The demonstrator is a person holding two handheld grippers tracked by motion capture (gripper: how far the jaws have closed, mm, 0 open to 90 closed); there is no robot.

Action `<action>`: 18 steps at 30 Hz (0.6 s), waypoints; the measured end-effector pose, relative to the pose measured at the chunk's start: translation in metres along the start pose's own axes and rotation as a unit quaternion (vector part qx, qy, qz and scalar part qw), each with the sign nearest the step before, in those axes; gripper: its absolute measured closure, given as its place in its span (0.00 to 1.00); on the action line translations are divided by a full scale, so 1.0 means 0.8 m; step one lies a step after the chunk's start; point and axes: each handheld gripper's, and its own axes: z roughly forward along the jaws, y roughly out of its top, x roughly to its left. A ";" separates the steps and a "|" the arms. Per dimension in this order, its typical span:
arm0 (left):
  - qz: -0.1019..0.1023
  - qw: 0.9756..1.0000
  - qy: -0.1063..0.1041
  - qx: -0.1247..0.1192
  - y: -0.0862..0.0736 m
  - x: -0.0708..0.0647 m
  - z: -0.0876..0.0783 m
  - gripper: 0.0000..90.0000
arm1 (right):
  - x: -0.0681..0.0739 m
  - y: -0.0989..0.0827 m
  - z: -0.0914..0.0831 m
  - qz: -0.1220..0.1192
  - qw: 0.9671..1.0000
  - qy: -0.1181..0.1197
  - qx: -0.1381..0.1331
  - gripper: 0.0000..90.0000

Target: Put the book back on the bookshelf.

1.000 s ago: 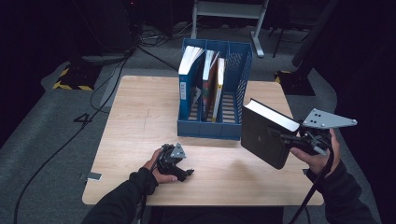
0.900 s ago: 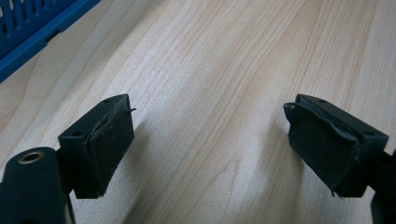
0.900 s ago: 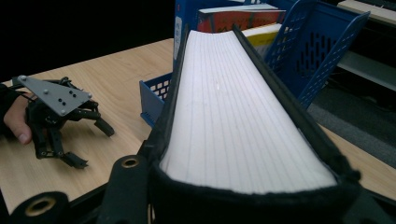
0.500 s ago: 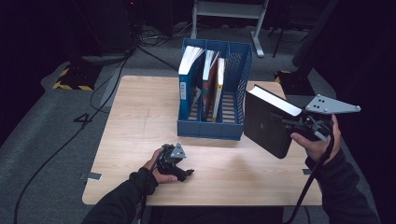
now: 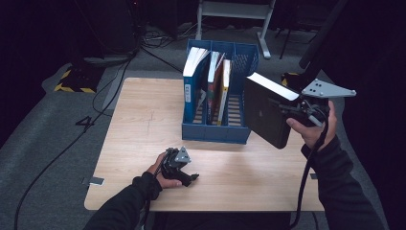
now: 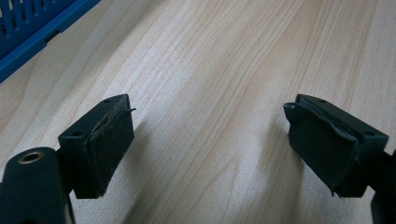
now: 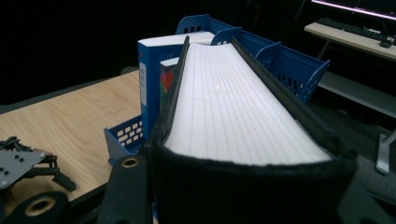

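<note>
I hold book [image 5: 265, 112] pinched in right fingers [image 5: 287, 109], beside rack [image 5: 218, 132], over surface [image 5: 139, 124] right edge | left fingers [image 5: 187, 178] spread, near front edge

Rack's [image 5: 218, 132] rightmost slot [image 5: 237, 103] stands free; books [image 5: 210, 81] fill the others.

The room is dim, with most of the light falling on a pale wood-grain table [image 5: 143, 120] that stands on grey carpet [image 5: 48, 139]. Black cables [image 5: 103, 91] trail across the floor past a yellow-and-black striped block [image 5: 72, 86]. Behind the table stands a grey metal frame [image 5: 234, 12]. In the right gripper view, a desk with a keyboard [image 7: 355, 25] sits far back.
</note>
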 end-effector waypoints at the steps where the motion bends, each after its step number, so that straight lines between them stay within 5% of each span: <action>1: 0.000 1.000 0.000 0.000 0.000 0.000 0.000 0.16 | 0.000 0.000 0.000 0.000 1.000 0.000 0.000 0.59; 18: 0.000 1.000 -0.002 0.000 0.000 0.000 0.000 0.16 | -0.012 0.015 0.057 0.025 0.999 -0.035 -0.006 0.59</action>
